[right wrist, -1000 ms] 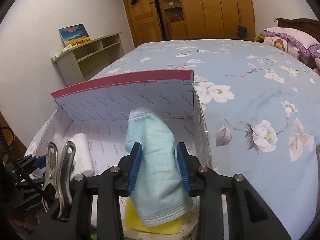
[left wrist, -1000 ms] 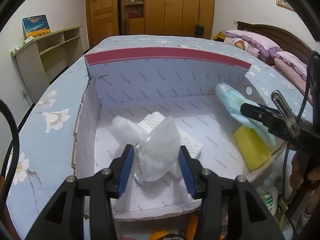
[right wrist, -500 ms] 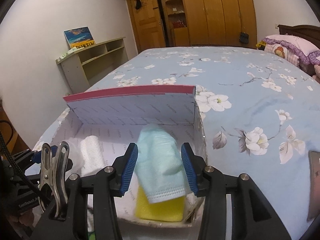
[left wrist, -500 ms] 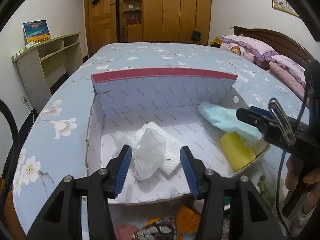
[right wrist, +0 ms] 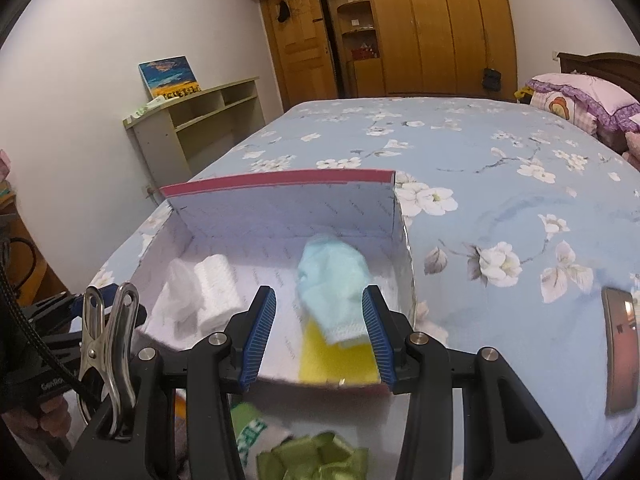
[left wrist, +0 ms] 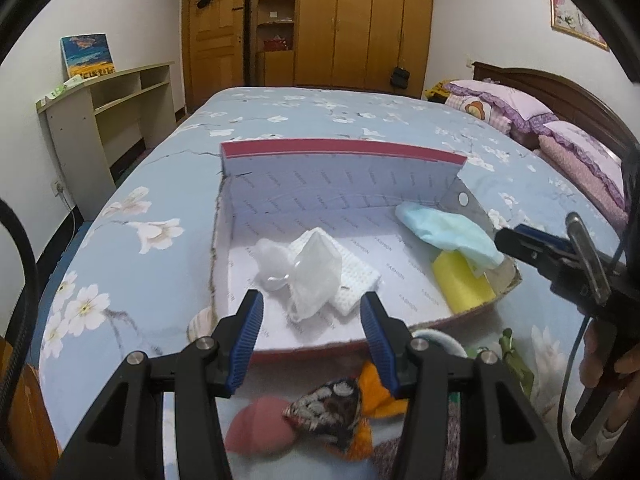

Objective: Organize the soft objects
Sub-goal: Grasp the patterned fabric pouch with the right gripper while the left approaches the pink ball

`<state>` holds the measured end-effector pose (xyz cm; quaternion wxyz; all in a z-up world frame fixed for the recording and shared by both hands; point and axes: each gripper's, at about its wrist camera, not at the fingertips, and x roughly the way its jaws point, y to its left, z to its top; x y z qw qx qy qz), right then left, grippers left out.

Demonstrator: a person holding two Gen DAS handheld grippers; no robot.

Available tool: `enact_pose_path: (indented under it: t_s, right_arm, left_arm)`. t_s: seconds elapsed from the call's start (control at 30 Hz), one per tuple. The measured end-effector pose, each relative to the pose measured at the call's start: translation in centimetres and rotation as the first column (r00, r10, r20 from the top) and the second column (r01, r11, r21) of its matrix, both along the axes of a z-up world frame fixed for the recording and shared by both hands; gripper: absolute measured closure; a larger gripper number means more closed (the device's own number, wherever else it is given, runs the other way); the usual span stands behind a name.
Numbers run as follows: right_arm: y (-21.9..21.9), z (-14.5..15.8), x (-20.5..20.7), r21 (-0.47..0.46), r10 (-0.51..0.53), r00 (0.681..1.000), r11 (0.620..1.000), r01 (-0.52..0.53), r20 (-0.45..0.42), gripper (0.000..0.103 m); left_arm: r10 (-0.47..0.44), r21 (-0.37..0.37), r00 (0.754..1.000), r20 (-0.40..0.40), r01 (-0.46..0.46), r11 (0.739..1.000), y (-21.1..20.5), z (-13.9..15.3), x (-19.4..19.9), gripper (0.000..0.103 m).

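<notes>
Both claws spread and empty — left claw (left wrist: 311,336) behind the plastic bag (left wrist: 314,280), right claw (right wrist: 319,334) behind the mask (right wrist: 334,280); next, probably fetch another soft piece.

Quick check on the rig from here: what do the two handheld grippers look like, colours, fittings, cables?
Both match: the left gripper and right gripper have black plastic bodies, two fingers faced with ribbed blue pads, and silver bolt heads at the pivots. A metal spring clip sits on the left one's side. Black cable loops beside the left gripper.
</notes>
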<state>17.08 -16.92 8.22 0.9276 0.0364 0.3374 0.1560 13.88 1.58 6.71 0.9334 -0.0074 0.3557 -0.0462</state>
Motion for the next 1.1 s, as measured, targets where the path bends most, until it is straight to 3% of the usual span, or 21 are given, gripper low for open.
enact_pose_path:
  t_s: [0.63,1.1]
  right_arm:
    - [1.4,-0.9,-5.3,0.036,0.030,0.998,0.999,-0.028,-0.056,0.057]
    - [8.0,-1.9,-7.0,0.029,0.208,0.972,0.978,-0.206,-0.111,0.057]
  left_arm:
    - [0.081,-0.054,0.996,-0.044,-0.083,0.995,4.5,-1.4,-5.0,0.050]
    - [0.151,-0.065,0.985,-0.089,-0.157,0.985,7.5,-3.6,-6.4,0.050]
